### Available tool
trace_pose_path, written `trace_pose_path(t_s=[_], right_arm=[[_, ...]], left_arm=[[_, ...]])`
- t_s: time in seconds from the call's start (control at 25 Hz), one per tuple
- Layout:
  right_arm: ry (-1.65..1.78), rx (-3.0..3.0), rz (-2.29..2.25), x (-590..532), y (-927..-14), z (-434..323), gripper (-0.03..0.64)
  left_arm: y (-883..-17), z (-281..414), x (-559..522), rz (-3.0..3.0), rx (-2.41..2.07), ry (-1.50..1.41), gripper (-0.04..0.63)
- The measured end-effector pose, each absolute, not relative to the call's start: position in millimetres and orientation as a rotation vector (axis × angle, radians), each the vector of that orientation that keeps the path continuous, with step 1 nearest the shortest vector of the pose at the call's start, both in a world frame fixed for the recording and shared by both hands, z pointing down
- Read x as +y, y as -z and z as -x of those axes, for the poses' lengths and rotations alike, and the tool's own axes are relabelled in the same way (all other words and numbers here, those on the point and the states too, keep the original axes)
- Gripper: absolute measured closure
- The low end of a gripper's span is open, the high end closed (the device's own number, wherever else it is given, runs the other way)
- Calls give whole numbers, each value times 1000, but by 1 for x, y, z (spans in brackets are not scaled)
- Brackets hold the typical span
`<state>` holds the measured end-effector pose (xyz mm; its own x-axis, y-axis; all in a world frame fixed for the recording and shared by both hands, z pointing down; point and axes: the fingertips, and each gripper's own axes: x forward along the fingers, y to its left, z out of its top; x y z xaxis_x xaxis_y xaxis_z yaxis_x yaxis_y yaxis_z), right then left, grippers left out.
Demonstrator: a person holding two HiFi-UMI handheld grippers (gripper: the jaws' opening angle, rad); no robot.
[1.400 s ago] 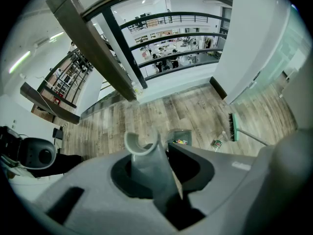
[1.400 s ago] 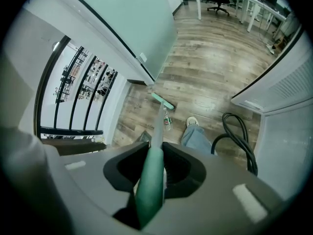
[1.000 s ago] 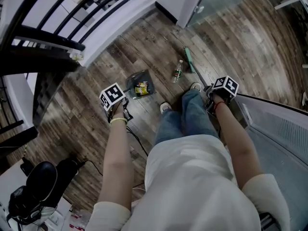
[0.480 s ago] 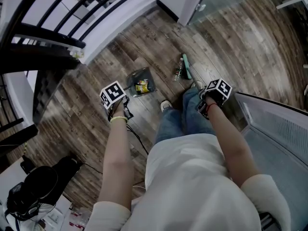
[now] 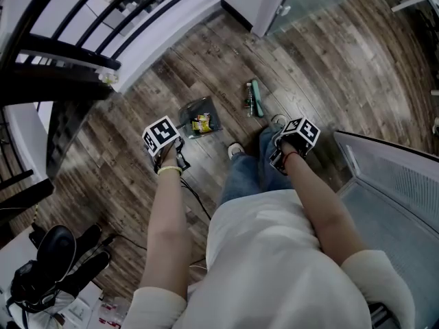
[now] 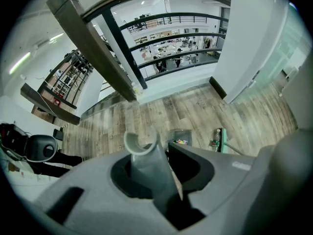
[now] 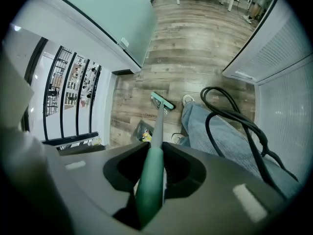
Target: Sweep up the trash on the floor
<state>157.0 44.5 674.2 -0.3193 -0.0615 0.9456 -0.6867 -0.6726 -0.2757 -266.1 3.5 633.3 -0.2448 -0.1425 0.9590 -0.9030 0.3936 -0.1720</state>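
1. Left claw (image 6: pixel 155 177) clamped on the grey dustpan handle (image 6: pixel 143 155); hooked top end poking up past the jaws.
2. Right claw (image 7: pixel 152 173) closed around the green grip of the broom handle (image 7: pixel 155 146); paler shaft running on down toward the floor.
3. Broom head (image 5: pixel 256 99), green, down on the wooden floor (image 5: pixel 329 60), just beside a small plastic bottle (image 5: pixel 248 96) lying on its side; touching or not, cannot tell.
4. Dustpan (image 5: pixel 193 114) resting on the floor, left of the bottle in the head view and apart from it, bare boards between. Yellow wrapper (image 5: pixel 202 123) lying inside the pan.
5. Jeans (image 5: pixel 254 173) and a pale shoe (image 5: pixel 235 151) between the two claws in the head view. Black cable (image 7: pixel 234 121) looping over the jeans in the right gripper view.
6. Dark railing (image 5: pixel 103 19) across the upper left, beyond the dustpan.
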Motion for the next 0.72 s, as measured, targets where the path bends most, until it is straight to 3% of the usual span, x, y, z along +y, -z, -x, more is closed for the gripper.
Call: trace_pose_path(t_s=[0.72], right_arm=[[-1859,-1068,-1305,67,-668,-115,520]], left_arm=[[-632,265,11,-942,-1672,-966,491]])
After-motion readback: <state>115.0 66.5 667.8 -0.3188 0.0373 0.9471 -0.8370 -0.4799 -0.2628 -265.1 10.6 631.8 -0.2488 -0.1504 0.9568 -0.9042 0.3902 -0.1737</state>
